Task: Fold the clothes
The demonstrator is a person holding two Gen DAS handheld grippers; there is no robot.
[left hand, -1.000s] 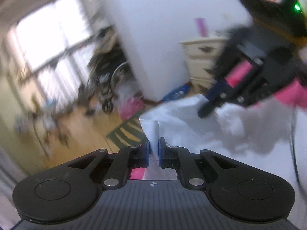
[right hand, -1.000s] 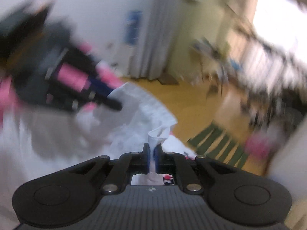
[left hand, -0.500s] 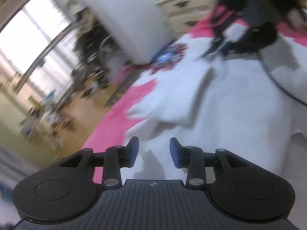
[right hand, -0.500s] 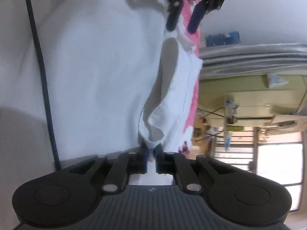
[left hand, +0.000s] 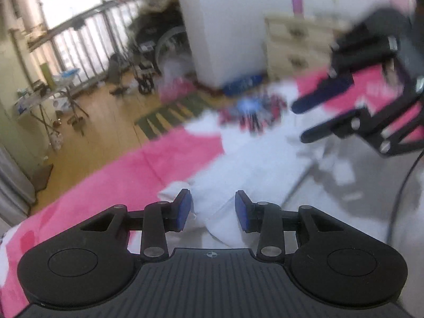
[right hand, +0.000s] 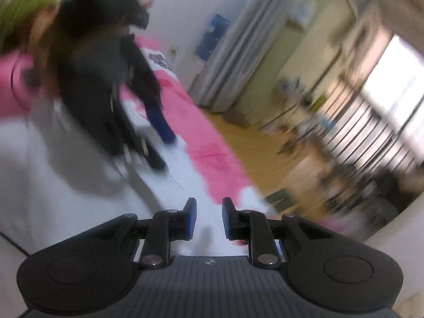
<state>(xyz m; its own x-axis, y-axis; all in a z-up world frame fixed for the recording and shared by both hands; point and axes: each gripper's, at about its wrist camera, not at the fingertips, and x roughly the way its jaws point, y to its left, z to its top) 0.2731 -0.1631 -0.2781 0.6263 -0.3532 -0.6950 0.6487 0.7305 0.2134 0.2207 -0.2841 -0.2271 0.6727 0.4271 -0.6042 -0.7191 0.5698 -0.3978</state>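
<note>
A white garment point(left hand: 254, 175) lies spread on a pink bedcover point(left hand: 114, 182). My left gripper point(left hand: 213, 209) is open and empty, low over the garment's near edge. My right gripper point(right hand: 209, 217) is open and empty above white cloth point(right hand: 66, 212). The right gripper also shows in the left wrist view point(left hand: 326, 116), blurred, at the upper right above the garment. The left gripper shows in the right wrist view point(right hand: 156, 143), blurred, over the garment's far part.
The pink bedcover's edge point(right hand: 220, 164) drops to a wooden floor point(left hand: 106, 132) with a striped green mat point(left hand: 169, 114). A cream dresser point(left hand: 294, 45) and a white wall stand behind the bed. A black cable point(left hand: 397, 193) runs over the garment at right.
Both grippers held garment corners a second ago. The left opened half a second ago; the right has now opened too and let go. The garment lies on the bed.
</note>
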